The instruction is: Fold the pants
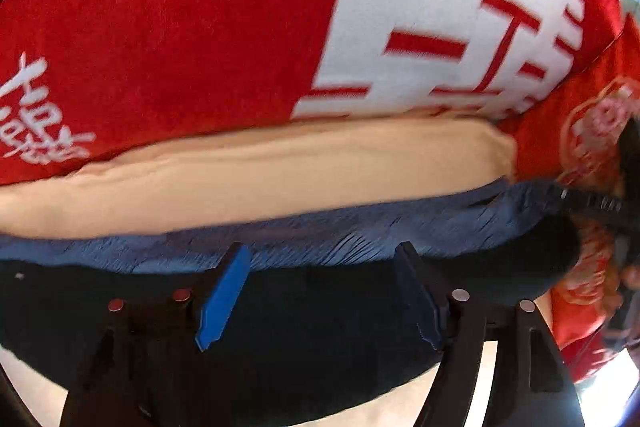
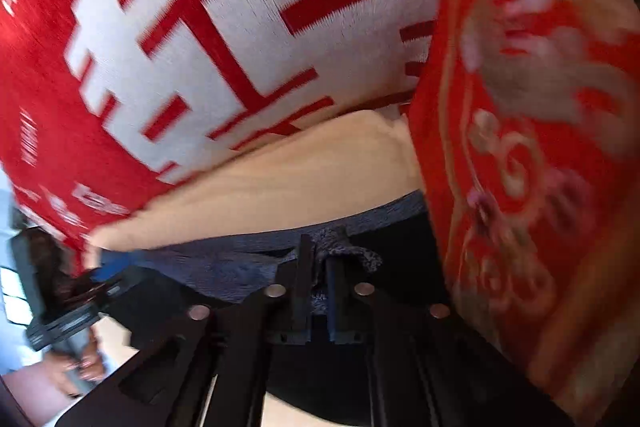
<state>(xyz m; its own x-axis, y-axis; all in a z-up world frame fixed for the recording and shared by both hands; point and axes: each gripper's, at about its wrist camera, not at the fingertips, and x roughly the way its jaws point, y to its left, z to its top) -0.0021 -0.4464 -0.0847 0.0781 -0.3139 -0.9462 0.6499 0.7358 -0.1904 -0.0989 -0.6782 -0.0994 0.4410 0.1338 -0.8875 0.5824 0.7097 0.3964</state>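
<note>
While the right tool [image 2: 320,283] is clamped on the blue-grey waistband of the dark pants [image 2: 248,267], presumably to lift it for folding, the left tool [image 1: 320,267] stands apart, unloaded, just beside that hem.

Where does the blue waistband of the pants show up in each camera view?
Left wrist: the waistband runs as a blue strip across the lower middle, just beyond the open left gripper.
Right wrist: the waistband lies lower centre, and the right gripper is shut on it.
Shared landmark: the beige band just above it, under the red cloth.
</note>
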